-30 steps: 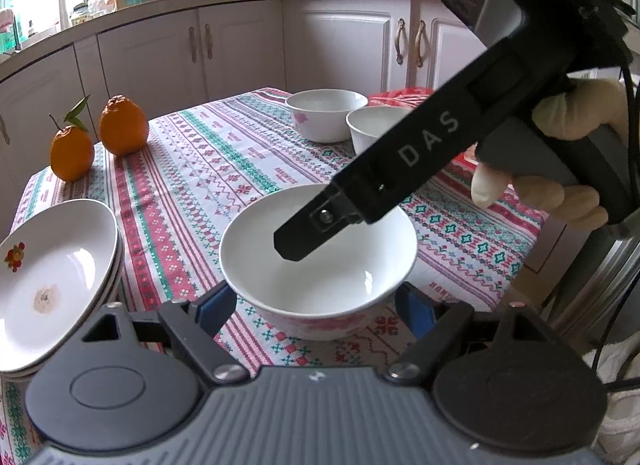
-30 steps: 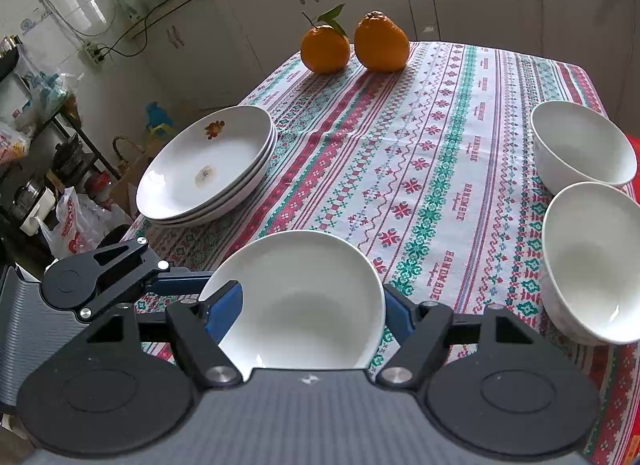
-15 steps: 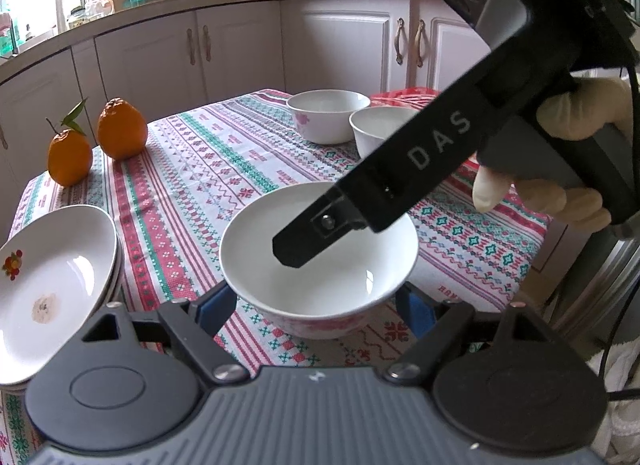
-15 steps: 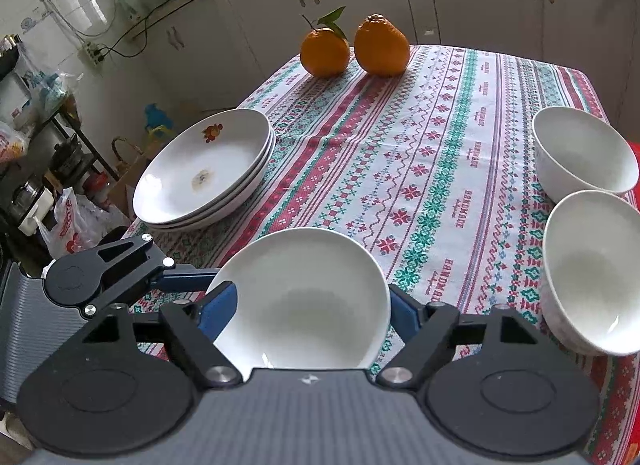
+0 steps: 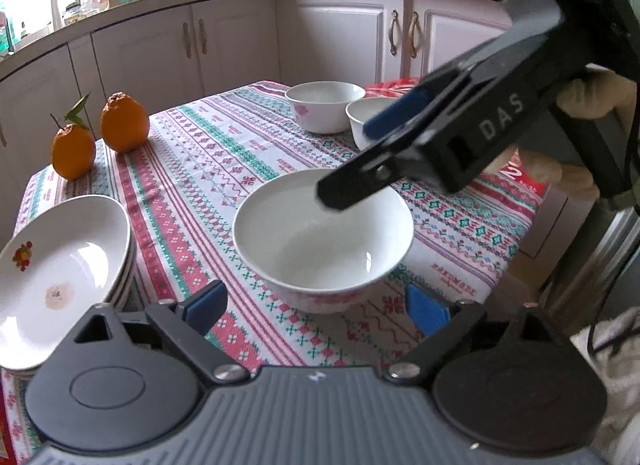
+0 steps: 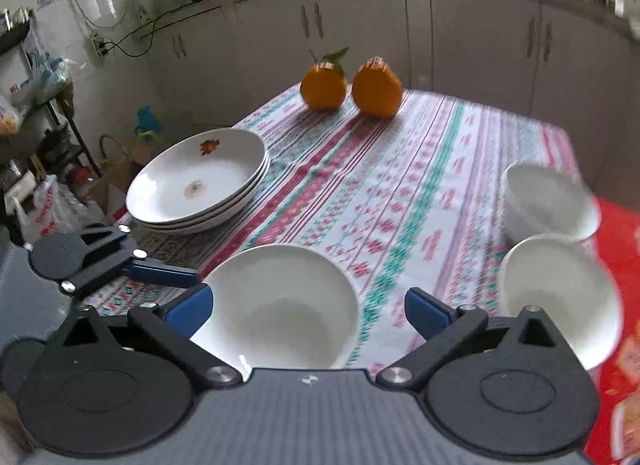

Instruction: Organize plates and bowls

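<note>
- My left claw is spread wide and holds nothing; the near bowl sits on the bench just ahead of its blue pads.
- My right claw is also spread and empty, above that bowl's rim.
- The other two bowls stand touching at the bench's far right edge; the plate stack is at the left edge, near the two oranges.
- My judgement: pinch the rim with one pad inside the bowl, lift it level, then lower it straight into another bowl, clear of my other claw.
</note>
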`<action>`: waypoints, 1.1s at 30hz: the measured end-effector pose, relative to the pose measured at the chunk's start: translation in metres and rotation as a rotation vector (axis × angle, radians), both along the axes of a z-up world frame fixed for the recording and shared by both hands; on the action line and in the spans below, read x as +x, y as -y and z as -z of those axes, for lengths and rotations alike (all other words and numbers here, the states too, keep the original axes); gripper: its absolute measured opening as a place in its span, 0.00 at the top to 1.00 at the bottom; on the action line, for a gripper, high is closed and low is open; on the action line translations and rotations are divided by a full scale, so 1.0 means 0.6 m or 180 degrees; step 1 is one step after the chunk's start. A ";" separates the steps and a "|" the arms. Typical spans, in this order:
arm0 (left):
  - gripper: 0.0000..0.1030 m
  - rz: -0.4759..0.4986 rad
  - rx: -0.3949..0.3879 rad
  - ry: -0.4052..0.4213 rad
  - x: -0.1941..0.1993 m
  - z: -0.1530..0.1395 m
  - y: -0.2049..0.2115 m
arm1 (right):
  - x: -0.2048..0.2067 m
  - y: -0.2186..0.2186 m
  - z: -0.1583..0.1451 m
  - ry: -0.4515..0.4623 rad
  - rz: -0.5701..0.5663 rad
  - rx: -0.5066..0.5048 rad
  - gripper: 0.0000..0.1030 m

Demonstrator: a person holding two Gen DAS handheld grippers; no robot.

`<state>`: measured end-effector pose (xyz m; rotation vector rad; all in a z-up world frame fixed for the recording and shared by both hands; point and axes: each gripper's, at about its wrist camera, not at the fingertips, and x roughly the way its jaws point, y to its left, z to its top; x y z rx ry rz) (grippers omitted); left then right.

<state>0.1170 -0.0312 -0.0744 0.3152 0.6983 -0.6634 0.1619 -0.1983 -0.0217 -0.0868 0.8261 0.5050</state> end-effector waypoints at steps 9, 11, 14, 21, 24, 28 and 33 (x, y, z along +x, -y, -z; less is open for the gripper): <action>0.03 0.0102 -0.0065 0.0130 0.009 -0.059 0.008 | -0.031 0.078 -0.012 0.0244 0.0375 -0.0159 0.00; 0.03 0.0143 0.0001 0.0182 0.018 -0.065 0.023 | -0.036 0.099 -0.006 0.0319 0.0598 -0.0266 0.00; 0.03 0.0256 0.0057 0.0274 0.027 -0.072 0.046 | -0.040 0.126 0.006 0.0346 0.0876 -0.0490 0.00; 0.03 0.0540 0.0044 0.0330 0.069 -0.090 0.106 | -0.050 0.170 0.030 0.0296 0.1198 -0.0594 0.00; 0.03 0.0560 0.0034 0.0311 0.092 -0.094 0.128 | -0.055 0.181 0.038 0.0268 0.1258 -0.0551 0.00; 0.03 0.0550 0.0226 0.0500 0.099 -0.091 0.159 | -0.060 0.187 0.049 0.0246 0.1270 -0.0564 0.00; 0.02 0.0736 0.0133 0.0188 0.115 -0.083 0.190 | -0.053 0.200 0.059 0.0272 0.1315 -0.0396 0.00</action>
